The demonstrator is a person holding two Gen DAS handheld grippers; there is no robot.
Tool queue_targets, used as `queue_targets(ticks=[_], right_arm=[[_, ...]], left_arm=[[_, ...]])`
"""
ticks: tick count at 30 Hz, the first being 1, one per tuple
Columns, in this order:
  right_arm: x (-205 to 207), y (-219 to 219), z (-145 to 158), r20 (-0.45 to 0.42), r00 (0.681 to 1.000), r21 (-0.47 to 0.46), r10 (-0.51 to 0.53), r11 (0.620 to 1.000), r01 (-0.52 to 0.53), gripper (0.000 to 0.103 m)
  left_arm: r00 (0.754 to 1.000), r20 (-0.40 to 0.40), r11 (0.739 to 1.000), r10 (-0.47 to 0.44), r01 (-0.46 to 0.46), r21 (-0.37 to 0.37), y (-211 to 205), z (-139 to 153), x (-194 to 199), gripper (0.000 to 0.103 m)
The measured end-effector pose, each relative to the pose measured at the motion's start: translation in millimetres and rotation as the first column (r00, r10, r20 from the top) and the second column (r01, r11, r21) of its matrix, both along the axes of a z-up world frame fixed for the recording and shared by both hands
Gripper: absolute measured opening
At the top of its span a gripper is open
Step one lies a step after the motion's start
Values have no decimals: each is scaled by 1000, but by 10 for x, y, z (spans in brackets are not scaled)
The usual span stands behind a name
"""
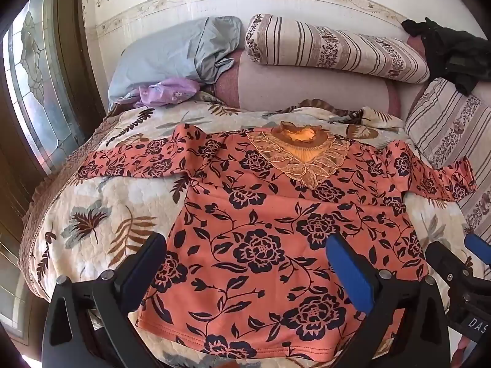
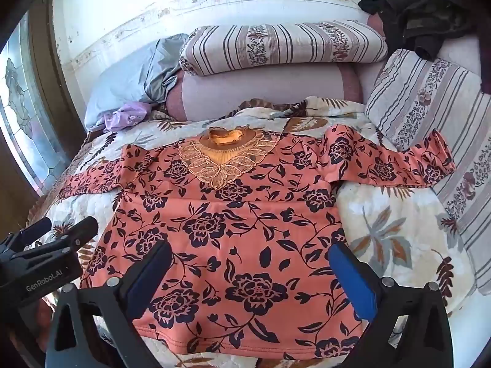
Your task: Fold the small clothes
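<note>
Starting point: nothing folded yet, by the look of it; the orange floral top (image 1: 276, 214) lies flat and face up on the bed's leaf-print quilt (image 1: 101, 202), both sleeves stretched out to the sides, hem nearest the cameras.
Left gripper: the left gripper (image 1: 245, 263) hovers over the hem end of the top, jaws spread wide, nothing between them.
Right gripper: the right gripper (image 2: 250, 271) mirrors it just beside, jaws fully apart and empty, poised above the lower part of the garment.
Still to do: every fold, it seems: sleeves in, sides over, then hem up toward the lace collar (image 2: 228, 159).
Surroundings: a grey-blue pillow (image 1: 172, 58) and a lilac cloth (image 1: 167, 92) sit beyond the left sleeve; a striped bolster (image 2: 282, 47) runs behind the collar; a dark garment (image 2: 423, 24) is heaped at the far right.
In the way: the right sleeve (image 2: 392, 162) drapes onto a striped cushion (image 2: 429, 116), so it may drag there; otherwise the quilt around the top looks free.
</note>
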State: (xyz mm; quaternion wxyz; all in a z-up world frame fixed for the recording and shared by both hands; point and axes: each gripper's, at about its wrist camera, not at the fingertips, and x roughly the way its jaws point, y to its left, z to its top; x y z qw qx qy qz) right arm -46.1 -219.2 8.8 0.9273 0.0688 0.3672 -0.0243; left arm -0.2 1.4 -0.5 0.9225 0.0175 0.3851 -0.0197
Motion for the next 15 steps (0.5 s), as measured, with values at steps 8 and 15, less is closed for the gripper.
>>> queue_targets(ticks=[8,15], right_arm=[[-31,50,39,10,1000,-25,2,1000,-2,103],[-31,1,58,10,1000,-30,6,1000,-5,103]], left_arm=[[1000,12,1000,-3,3,-2,11,-13,-67,103],[1000,7,1000,-14,14,-7,89,3,-53,103]])
